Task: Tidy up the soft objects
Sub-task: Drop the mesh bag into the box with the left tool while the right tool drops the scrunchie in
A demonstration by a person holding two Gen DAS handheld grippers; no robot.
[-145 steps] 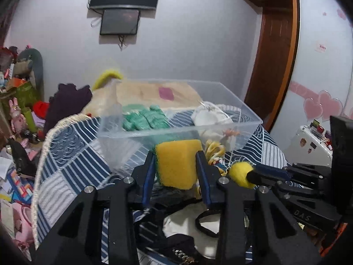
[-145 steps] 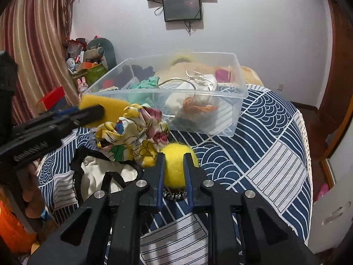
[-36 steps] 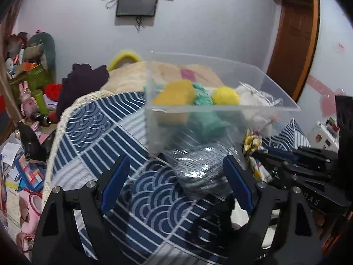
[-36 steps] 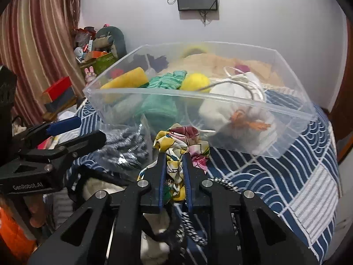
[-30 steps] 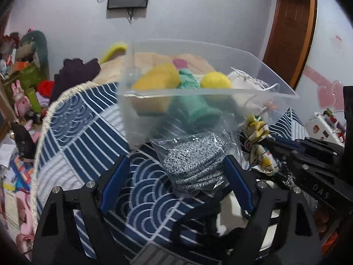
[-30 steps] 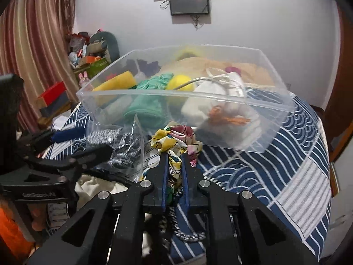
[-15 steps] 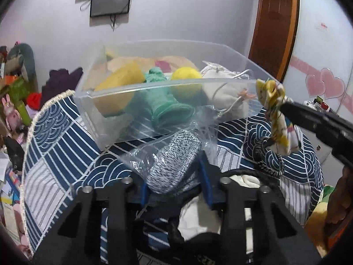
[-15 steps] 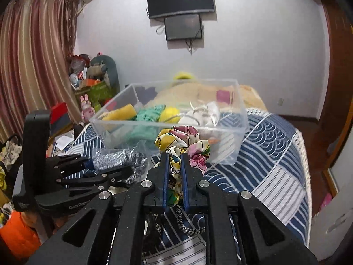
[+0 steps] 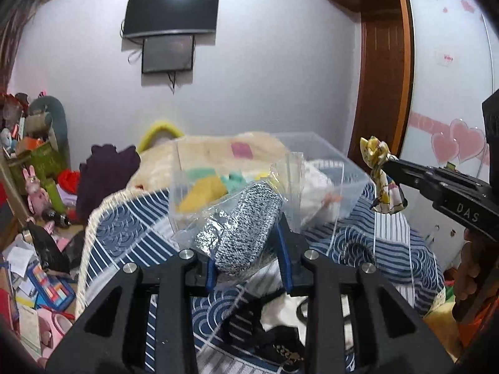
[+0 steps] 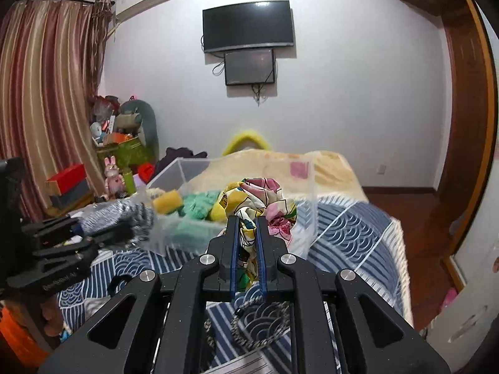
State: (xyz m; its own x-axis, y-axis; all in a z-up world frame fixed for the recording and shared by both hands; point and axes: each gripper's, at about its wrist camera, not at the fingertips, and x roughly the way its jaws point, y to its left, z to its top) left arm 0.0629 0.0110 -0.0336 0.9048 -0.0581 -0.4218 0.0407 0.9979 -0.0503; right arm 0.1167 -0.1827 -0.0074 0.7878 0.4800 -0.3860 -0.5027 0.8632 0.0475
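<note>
Both grippers now ride higher than a moment ago, each with a load lifted off the bed [image 10: 349, 227]: the left gripper [image 9: 248, 254] pinches a clear bag of grey knit fabric [image 9: 246, 218] between its blue pads, and the right gripper [image 10: 248, 243] is pressed tight on a floral scrunchie [image 10: 259, 199], both just in front of the clear bin [image 10: 308, 205]. That suggests the pickups are done and only the drop into the bin remains. Inside the bin already sit a yellow sponge [image 10: 167, 202], green cloth [image 10: 199, 204] and a white pouch [image 9: 318, 184]. On the bed in front of the bin lie a braided cord [image 10: 259, 327] and a white bag with black straps [image 9: 287, 311], not yet sorted. The bin's near wall stands between the loads and the inside, so they must clear its rim, and the crinkly bag may snag there.
</note>
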